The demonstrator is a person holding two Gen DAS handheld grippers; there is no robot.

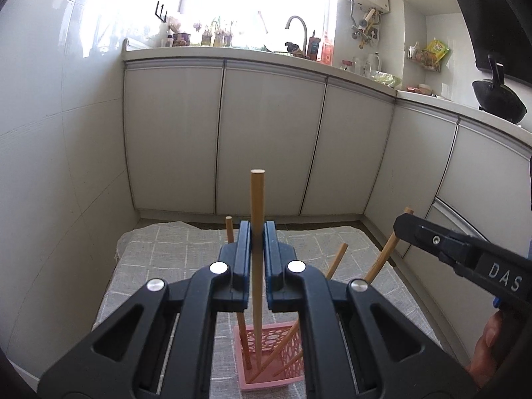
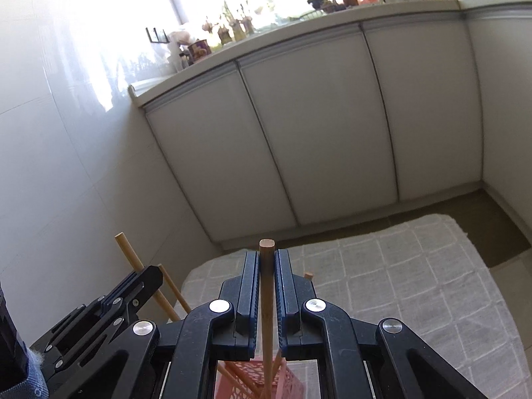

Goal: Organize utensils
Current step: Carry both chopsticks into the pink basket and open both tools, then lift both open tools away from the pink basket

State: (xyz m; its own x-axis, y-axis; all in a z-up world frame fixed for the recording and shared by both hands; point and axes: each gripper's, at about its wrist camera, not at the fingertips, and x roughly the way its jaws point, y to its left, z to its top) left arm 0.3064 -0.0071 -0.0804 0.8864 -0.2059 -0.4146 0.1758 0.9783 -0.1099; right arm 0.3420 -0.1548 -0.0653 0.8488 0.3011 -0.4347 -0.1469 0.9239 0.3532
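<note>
Nearly done: several chopsticks lean inside pink basket (image 1: 266, 365); left gripper (image 1: 256, 249) and right gripper (image 2: 266, 277) each pinch an upright chopstick above the basket, not yet released.

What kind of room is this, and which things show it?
Most likely a home kitchen: a faucet over the countertop, cabinet doors below, and a black wok on the right.

Both wrist views close above pink basket (image 1: 271, 359), facing cabinets (image 1: 269, 139)
</note>
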